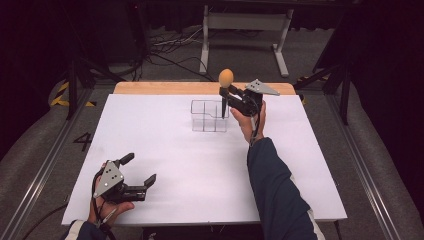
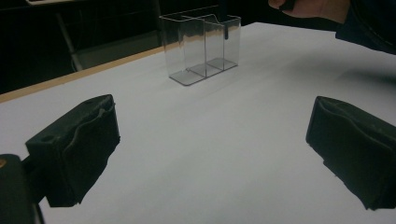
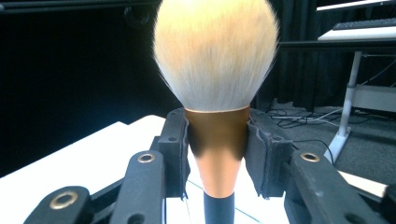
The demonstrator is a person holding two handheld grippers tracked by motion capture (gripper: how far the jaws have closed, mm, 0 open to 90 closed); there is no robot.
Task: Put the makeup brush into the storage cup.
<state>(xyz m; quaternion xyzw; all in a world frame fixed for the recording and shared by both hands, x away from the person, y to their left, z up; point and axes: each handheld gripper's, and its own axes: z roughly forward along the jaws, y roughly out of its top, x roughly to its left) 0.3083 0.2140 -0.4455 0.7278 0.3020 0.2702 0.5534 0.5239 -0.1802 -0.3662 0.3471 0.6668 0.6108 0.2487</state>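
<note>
A makeup brush [image 1: 225, 79] with a fluffy pale head, copper ferrule and black handle stands upright, head up. My right gripper [image 1: 223, 93] is shut on it; its pads [image 3: 173, 149] press the copper ferrule [image 3: 217, 144] from both sides. The black handle reaches down into the right-hand compartment of a clear plastic organiser [image 1: 209, 116] at the far middle of the white table. That organiser [image 2: 201, 44] also stands ahead in the left gripper view, with the handle tip inside it. My left gripper [image 1: 141, 172] rests open at the near left, nothing between its jaws.
The white table top [image 1: 200, 165] has a wooden strip [image 1: 150, 88] along its far edge. Behind it stand a white frame's legs [image 1: 205, 45] and loose cables [image 1: 170, 47] on the floor. A person's dark sleeve [image 1: 277, 190] crosses the near right of the table.
</note>
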